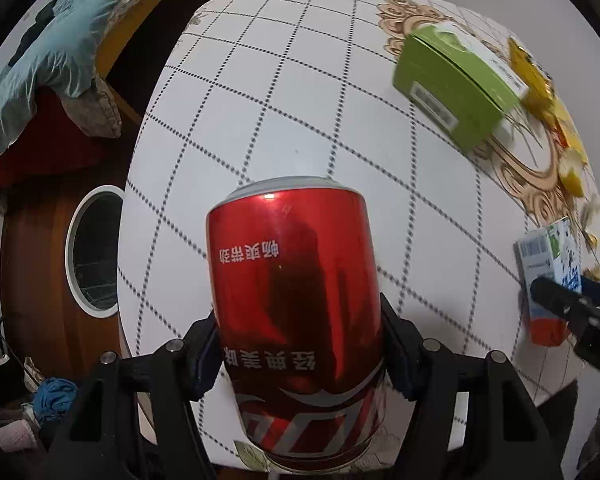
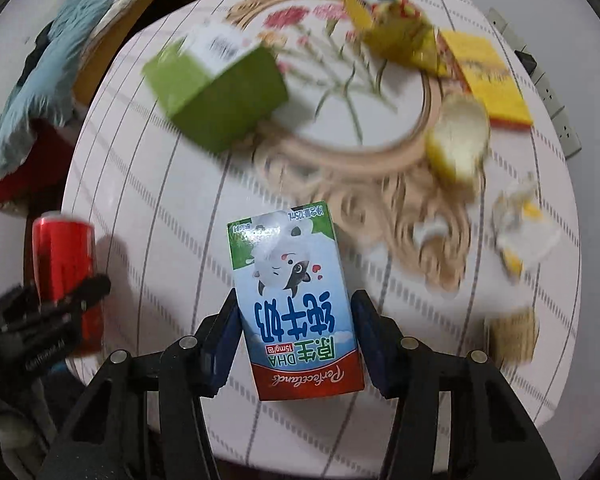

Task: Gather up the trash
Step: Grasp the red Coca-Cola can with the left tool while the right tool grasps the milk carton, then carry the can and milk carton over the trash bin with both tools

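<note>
My left gripper (image 1: 300, 344) is clamped on the can (image 1: 296, 300), my right gripper (image 2: 296, 340) on the milk carton (image 2: 296, 300); both sit above the near table (image 1: 300, 80) edge, I judge for carrying to the bin (image 1: 94, 252) at the left.

Red soda can (image 1: 296, 320), shiny, print upside down, fills lower centre of left wrist view, clamped at both sides. Milk carton (image 2: 296, 304), blue-white with cow cartoon, red base band, upside down, lower centre of right wrist view, gripped. Green box (image 2: 216, 96) tilted, upper left. Yellow wrappers (image 2: 396, 32) upper right, blurred.
</note>
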Available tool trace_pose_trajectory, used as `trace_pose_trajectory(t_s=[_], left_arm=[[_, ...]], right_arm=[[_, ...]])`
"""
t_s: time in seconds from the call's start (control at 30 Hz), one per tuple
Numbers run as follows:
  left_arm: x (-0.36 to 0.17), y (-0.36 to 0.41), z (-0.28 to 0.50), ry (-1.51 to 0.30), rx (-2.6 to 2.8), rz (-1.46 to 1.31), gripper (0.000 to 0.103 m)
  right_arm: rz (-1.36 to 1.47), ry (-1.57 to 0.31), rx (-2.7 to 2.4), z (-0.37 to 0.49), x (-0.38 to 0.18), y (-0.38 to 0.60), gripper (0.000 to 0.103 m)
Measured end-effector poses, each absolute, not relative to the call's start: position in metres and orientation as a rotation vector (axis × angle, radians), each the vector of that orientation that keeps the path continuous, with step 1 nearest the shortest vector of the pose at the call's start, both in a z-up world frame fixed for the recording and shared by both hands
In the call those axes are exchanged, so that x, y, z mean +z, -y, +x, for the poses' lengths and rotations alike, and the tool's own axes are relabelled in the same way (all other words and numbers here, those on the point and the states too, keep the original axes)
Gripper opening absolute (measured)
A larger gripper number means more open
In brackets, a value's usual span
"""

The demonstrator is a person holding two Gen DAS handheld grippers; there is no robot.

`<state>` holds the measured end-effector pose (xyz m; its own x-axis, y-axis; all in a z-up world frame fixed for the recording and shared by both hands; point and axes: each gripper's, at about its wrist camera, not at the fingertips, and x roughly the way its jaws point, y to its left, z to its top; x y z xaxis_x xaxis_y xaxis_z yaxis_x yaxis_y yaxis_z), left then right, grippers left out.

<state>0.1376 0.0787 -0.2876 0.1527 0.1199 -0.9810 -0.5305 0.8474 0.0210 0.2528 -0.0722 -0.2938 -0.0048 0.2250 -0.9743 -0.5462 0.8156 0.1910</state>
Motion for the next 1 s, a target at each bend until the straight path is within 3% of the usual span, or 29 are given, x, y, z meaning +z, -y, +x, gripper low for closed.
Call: trace_pose_trajectory(t_s=[0.3, 0.63, 0.83, 1.0], left_arm=[[-0.233, -0.082, 0.120, -1.211, 0.525, -0.322, 0.064], [-0.160, -0.206, 0.060, -1.048, 0.768, -0.149, 0.064], [-0.185, -0.293, 0.006, -1.087, 0.926, -0.168, 0.064], [-0.247, -0.360, -0.028, -1.179, 0.999, -0.250, 0.064]], right_arm=[[-0.242, -1.376, 0.703, 0.223, -0.251, 0.053, 0.056], [-0.250, -1.214, 0.915, 0.194, -0.169, -0.071, 0.056], [-0.298, -1.245, 1.047, 0.153, -0.192, -0.190, 0.056], [-0.383, -1.347, 1.107, 0.113, -0.259, -0.290, 0.056]])
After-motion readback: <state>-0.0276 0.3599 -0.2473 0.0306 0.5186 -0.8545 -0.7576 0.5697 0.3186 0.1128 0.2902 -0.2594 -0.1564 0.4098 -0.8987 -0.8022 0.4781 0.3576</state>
